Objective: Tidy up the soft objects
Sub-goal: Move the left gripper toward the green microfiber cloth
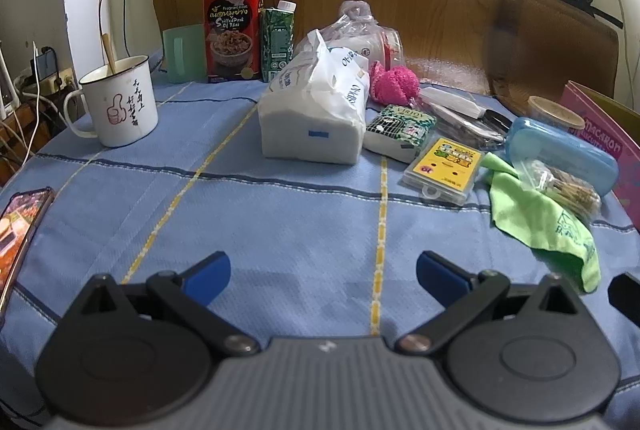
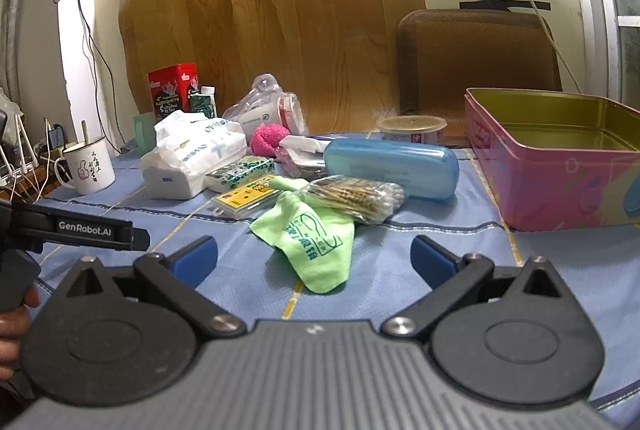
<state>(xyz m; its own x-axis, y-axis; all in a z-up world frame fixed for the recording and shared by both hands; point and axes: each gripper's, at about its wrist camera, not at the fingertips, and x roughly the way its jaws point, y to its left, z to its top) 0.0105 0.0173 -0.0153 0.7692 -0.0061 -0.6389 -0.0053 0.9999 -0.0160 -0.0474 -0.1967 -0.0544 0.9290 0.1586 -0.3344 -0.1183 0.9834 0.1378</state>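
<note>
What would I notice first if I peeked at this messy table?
Probably the bright green cloth, crumpled on the blue tablecloth right in front of the right gripper, whose jaws stand wide open and empty. Next, the big pink tin, open and empty, at the right. Farther back on the left sit a fluffy pink ball and a white mug with a thumbs-up drawing.
</note>
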